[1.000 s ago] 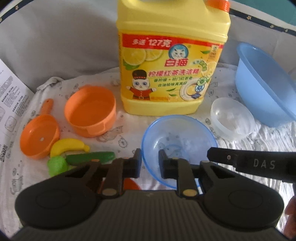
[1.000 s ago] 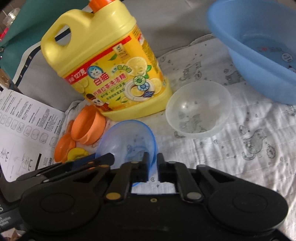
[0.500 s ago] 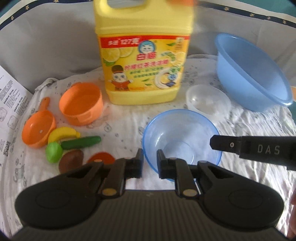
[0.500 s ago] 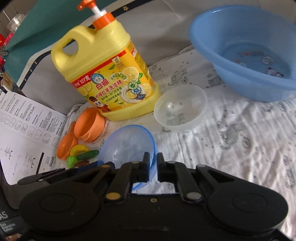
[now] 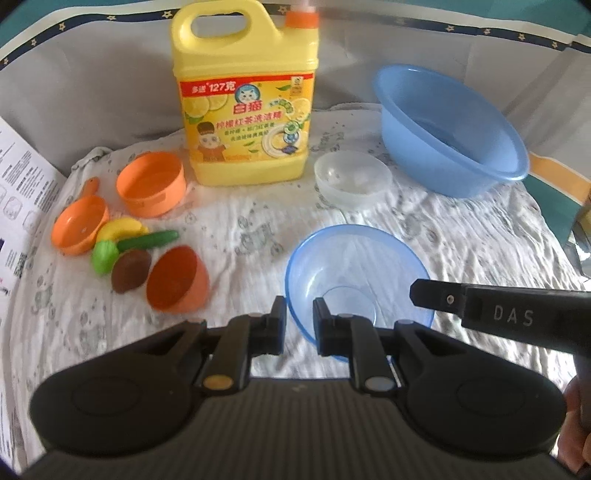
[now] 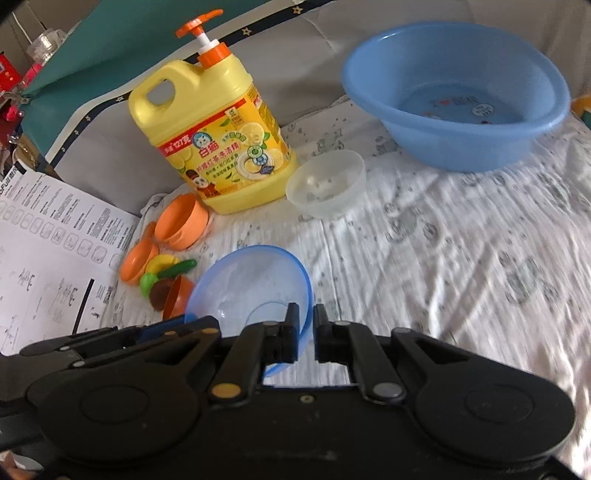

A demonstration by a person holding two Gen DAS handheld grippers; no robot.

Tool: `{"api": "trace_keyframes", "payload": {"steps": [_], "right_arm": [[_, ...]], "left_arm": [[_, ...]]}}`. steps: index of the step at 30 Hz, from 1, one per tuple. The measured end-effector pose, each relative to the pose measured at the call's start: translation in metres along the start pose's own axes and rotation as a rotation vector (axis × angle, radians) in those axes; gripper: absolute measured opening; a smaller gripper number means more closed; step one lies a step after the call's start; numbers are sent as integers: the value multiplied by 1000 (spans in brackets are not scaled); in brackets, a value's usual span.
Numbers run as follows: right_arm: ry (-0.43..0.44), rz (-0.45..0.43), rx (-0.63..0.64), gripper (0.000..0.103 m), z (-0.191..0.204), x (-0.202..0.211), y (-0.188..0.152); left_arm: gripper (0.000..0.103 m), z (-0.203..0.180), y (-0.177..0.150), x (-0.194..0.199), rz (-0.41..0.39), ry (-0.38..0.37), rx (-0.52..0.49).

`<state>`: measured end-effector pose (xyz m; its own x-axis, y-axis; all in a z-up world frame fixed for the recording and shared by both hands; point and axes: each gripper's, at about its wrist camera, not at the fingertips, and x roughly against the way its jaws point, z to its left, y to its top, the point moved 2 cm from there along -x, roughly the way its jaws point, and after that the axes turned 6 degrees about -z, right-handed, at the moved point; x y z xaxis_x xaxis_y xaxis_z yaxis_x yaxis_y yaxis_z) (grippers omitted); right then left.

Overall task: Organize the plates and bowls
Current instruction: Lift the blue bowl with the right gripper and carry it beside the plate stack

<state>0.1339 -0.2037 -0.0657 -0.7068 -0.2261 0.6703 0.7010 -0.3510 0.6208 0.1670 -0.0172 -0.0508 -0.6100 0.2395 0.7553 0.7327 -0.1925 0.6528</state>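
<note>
patterned cloth on a bed; both claws, left claw (image 5: pixel 298 320) and right claw (image 6: pixel 306 326), clenched on the blue bowl (image 5: pixel 356 275) rim: light, thin, slippery plastic; best gripped at the rim.

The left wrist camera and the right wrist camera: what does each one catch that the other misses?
Only the left wrist view shows the right claw's long black finger marked DAS.

Only the right wrist view shows the yellow detergent jug's orange pump head whole and the red clutter behind the teal sheet.

Both show the translucent blue plastic bowl pinched at its rim by each claw, the clear plastic bowl, the big blue plastic basin and the orange toy pots.
</note>
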Motion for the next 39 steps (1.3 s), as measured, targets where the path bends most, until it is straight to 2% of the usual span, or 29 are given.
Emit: {"api": "trace_keyframes", "payload": {"steps": [14, 19, 21, 29, 39], "right_arm": [[14, -9, 32, 8, -7, 80, -57], [13, 2, 53, 8, -11, 99, -79], [4, 38, 61, 8, -13, 103, -88], [-3, 89, 84, 8, -19, 115, -115], [-4, 129, 81, 8, -25, 114, -127]], "left_arm": [[14, -26, -61, 66, 10, -51, 0], [15, -34, -89, 79, 40, -71, 3], [15, -37, -100, 82, 53, -77, 1], [15, -45, -134, 86, 112, -100, 6], [15, -46, -145, 83, 140, -102, 9]]}}
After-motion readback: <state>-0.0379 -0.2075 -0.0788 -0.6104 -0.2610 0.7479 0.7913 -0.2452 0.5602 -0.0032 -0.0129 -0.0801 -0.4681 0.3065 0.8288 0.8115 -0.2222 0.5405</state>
